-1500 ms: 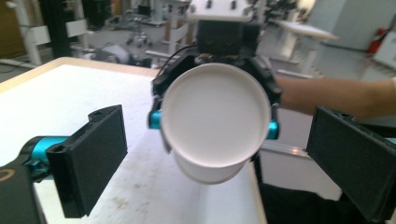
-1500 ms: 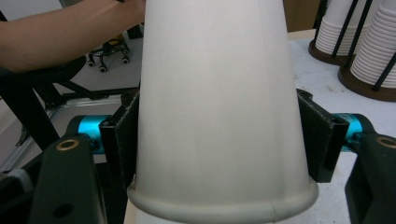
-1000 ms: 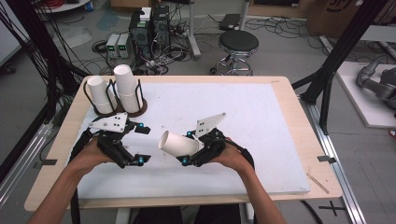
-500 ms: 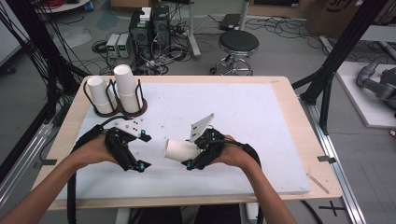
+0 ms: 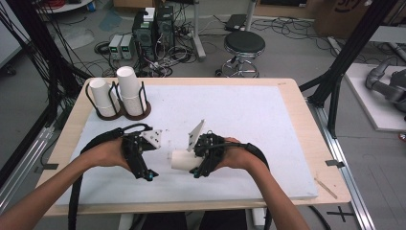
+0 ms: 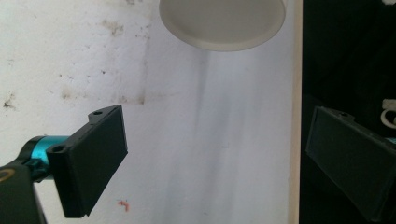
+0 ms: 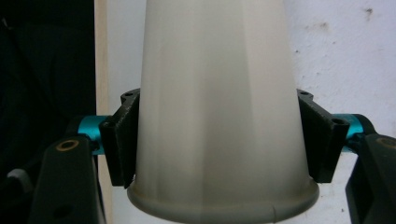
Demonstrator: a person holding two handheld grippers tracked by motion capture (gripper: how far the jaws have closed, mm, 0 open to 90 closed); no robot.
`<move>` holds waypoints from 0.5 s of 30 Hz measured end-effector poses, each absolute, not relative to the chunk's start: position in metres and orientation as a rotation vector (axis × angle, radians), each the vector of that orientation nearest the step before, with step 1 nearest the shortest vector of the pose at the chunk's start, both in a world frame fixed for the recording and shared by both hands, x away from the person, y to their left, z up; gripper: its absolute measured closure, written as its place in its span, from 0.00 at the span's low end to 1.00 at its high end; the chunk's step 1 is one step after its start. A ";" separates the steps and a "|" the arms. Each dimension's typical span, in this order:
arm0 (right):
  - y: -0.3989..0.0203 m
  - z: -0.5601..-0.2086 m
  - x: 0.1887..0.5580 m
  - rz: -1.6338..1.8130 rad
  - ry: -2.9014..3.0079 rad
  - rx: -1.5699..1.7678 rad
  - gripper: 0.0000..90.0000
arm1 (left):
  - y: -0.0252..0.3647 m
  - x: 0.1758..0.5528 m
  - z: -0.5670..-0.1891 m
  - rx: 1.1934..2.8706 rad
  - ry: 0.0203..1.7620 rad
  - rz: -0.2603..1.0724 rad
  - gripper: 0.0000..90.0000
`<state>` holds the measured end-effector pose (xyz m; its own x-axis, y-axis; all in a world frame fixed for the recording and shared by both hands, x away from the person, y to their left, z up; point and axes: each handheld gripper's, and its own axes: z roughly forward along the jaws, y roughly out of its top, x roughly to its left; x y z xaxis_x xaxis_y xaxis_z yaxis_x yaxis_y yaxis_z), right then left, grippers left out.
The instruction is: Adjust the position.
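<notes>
A white paper cup point(image 5: 183, 160) lies level above the white mat point(image 5: 249, 110), its narrow base pointing left. My right gripper point(image 5: 196, 164) is shut on it near the rim. In the right gripper view both pads point(image 7: 122, 140) press the sides of the cup point(image 7: 219, 93). My left gripper point(image 5: 146, 166) hovers just left of the cup's base, apart from it. In the left gripper view its jaws stand wide open around bare mat, my left gripper point(image 6: 219, 163) holds nothing, and the cup's round base point(image 6: 222, 21) faces it ahead.
Two stacks of white cups sit in a black wire holder point(image 5: 119, 98) at the table's back left. The wooden table edge point(image 5: 191, 206) runs close below both hands. A black stool point(image 5: 244, 45) and cables lie on the floor beyond the table.
My left gripper has moved right, closer to the cup's base. The right gripper has kept its hold, and the cup sits slightly lower in the high view.
</notes>
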<state>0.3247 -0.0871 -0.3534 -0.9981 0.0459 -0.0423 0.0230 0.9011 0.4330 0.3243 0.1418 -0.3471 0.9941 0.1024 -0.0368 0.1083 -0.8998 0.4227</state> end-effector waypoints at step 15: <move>-0.072 -0.355 0.324 0.568 3.041 -0.006 0.31 | 0.118 0.325 -0.354 2.745 0.121 -0.064 0.06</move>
